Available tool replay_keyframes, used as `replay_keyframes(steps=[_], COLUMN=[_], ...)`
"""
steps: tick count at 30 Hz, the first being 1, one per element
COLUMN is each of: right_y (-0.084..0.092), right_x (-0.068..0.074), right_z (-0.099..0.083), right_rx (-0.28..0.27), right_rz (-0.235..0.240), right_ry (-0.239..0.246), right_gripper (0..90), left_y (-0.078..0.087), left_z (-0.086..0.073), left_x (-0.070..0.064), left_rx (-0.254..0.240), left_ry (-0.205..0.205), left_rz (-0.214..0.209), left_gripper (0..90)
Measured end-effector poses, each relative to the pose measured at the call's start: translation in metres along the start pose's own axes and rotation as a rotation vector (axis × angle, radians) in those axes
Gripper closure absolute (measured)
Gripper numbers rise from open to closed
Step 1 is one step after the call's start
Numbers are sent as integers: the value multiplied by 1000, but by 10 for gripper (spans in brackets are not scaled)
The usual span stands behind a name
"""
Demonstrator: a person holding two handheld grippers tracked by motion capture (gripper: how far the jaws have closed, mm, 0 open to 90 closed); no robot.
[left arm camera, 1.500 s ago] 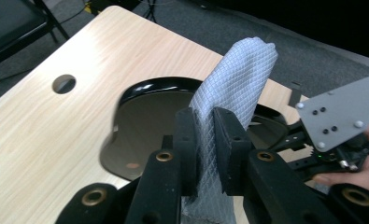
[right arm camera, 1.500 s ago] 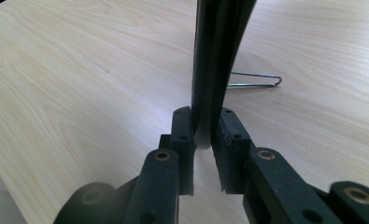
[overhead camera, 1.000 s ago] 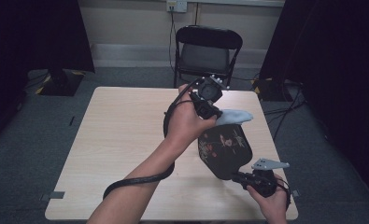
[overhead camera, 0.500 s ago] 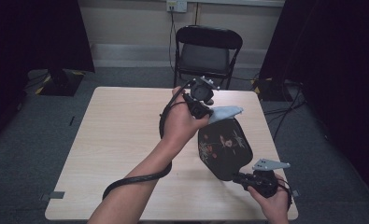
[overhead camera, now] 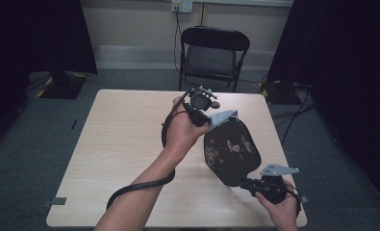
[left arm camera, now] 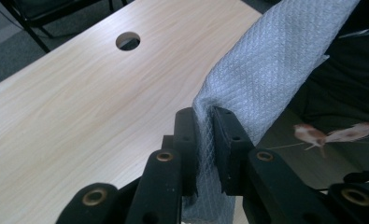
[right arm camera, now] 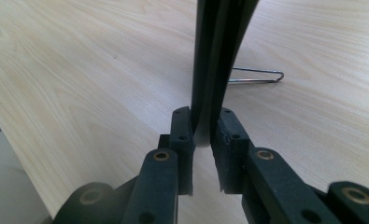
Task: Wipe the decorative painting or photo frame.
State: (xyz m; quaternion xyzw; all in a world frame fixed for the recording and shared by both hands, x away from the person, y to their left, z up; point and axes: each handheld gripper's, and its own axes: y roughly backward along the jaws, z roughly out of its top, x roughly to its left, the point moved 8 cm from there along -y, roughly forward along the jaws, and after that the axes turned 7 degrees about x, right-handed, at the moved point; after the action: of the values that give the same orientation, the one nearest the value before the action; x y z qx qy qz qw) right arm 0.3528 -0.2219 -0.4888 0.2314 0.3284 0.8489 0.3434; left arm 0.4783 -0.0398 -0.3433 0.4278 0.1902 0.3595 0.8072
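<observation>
A black lacquered tray (overhead camera: 231, 149) with a painted flower-and-bird pattern is held tilted above the table. My right gripper (overhead camera: 249, 183) is shut on its near edge; in the right gripper view the jaws (right arm camera: 203, 126) pinch the thin dark rim (right arm camera: 215, 46). My left gripper (overhead camera: 208, 120) is shut on a grey woven cloth (overhead camera: 221, 118) at the tray's far edge. In the left gripper view the cloth (left arm camera: 266, 70) stands up from between the jaws (left arm camera: 203, 126), lying against the dark tray (left arm camera: 341, 93).
The light wooden table (overhead camera: 120, 144) has a round cable hole (left arm camera: 128, 40) at its far side. A bent metal wire (right arm camera: 257, 77) lies on the tabletop behind the tray. A black folding chair (overhead camera: 214, 48) stands beyond the table.
My left hand has come down with the cloth toward the tray's far edge. The right hand and the tray have stayed where they were.
</observation>
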Motion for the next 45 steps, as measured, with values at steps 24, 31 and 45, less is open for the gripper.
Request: replay_keyframes(steps=[24,31,45], right_y=[0,0,0], right_x=[0,0,1], right_z=[0,0,1], right_rx=[-1,-1,-1], right_rz=[-3,-5,-6], right_ry=[2,3,4], right_gripper=[792,791,791], left_y=[-40,-48,-64], left_z=[-35,-44,-59], left_x=[22,28,32], left_rx=[77,96,129], left_ry=[49,68,65], left_rz=[20,35,64], left_gripper=[804,804,801])
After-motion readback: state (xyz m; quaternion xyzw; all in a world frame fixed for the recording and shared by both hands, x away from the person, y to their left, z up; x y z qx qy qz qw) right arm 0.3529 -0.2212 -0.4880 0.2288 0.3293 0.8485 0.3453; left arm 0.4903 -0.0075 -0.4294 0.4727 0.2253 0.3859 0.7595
